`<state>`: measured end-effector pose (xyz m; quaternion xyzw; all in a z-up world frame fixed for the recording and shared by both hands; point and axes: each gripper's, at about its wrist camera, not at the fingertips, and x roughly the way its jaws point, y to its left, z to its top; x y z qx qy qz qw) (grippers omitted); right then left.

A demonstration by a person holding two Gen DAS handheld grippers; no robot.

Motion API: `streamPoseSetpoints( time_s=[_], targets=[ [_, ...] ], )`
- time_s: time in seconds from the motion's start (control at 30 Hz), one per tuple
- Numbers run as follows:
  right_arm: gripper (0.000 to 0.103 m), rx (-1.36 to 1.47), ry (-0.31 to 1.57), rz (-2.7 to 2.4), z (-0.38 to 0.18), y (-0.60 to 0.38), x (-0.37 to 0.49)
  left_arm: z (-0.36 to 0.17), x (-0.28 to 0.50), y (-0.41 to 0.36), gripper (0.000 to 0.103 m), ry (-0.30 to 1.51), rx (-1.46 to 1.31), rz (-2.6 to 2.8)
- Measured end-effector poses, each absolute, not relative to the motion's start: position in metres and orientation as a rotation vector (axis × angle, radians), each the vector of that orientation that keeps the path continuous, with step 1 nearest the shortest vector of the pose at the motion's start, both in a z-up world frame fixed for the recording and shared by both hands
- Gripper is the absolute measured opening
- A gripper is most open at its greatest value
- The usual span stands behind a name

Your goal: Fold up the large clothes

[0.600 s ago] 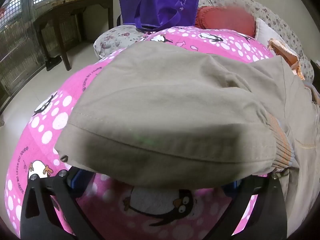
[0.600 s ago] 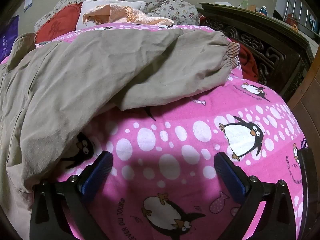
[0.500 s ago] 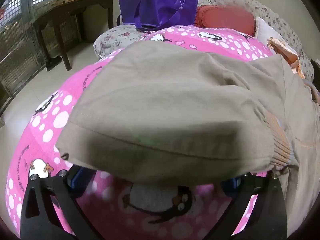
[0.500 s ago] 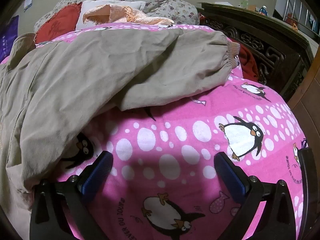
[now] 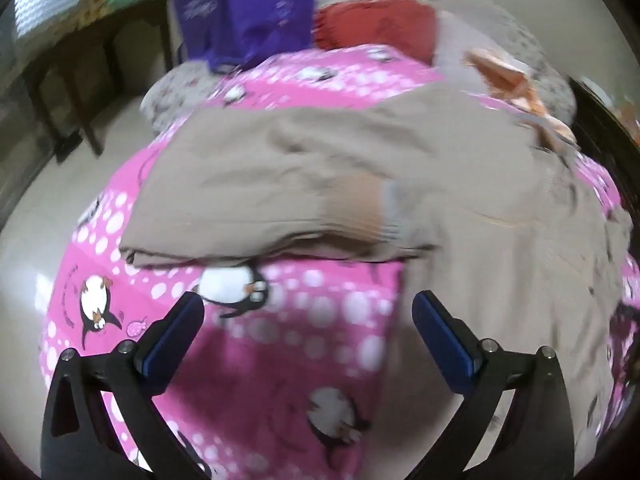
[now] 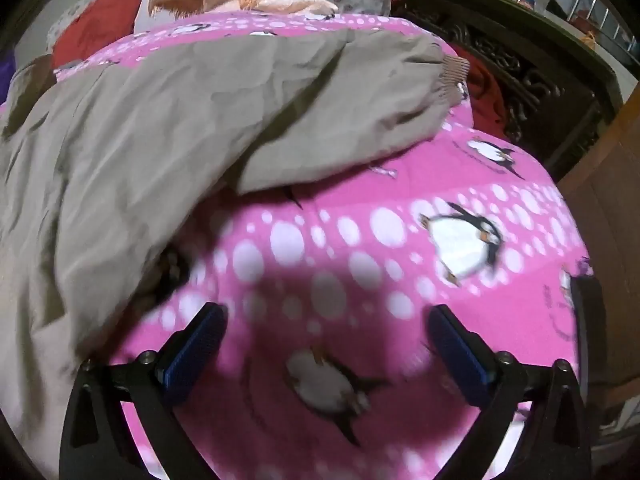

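A large khaki jacket (image 5: 360, 168) lies on a pink penguin-print blanket (image 5: 304, 344). In the left wrist view one sleeve is folded across the body, its ribbed cuff (image 5: 372, 204) near the middle. My left gripper (image 5: 308, 312) is open and empty above bare blanket, short of the jacket's edge. In the right wrist view the jacket (image 6: 140, 136) has its other sleeve stretched right, ending in a ribbed cuff (image 6: 454, 76). My right gripper (image 6: 326, 324) is open and empty above the blanket (image 6: 400, 240), just right of the jacket's hem.
A purple bag (image 5: 244, 4), a red cushion (image 5: 380, 24) and an orange cloth (image 5: 512, 80) lie beyond the jacket. A dark table (image 5: 80, 64) stands at the left. A carved wooden headboard (image 6: 520, 76) runs along the right.
My left gripper has let go of the jacket fold and drawn back; the fold now lies flat on the jacket. My right gripper has shifted slightly and stays open.
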<state>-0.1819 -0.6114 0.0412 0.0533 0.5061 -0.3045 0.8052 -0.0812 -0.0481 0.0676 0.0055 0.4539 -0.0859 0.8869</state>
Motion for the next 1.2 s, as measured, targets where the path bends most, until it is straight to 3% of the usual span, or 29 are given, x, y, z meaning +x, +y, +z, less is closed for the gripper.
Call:
streamPoseSetpoints(
  time_s=[0.43, 0.6, 1.2],
  targets=[
    [0.103, 0.092, 0.81, -0.442, 0.188, -0.512, -0.276, 0.112, -0.113, -0.128, 0.103, 0.892, 0.075, -0.382],
    [0.103, 0.174, 0.766, -0.369, 0.198, -0.468, -0.273, 0.125, -0.118, -0.145, 0.103, 0.88, 0.083, -0.384],
    [0.103, 0.219, 0.874, -0.255, 0.185, -0.373, -0.191, 0.14, -0.124, -0.149, 0.103, 0.864, 0.096, -0.353]
  ],
)
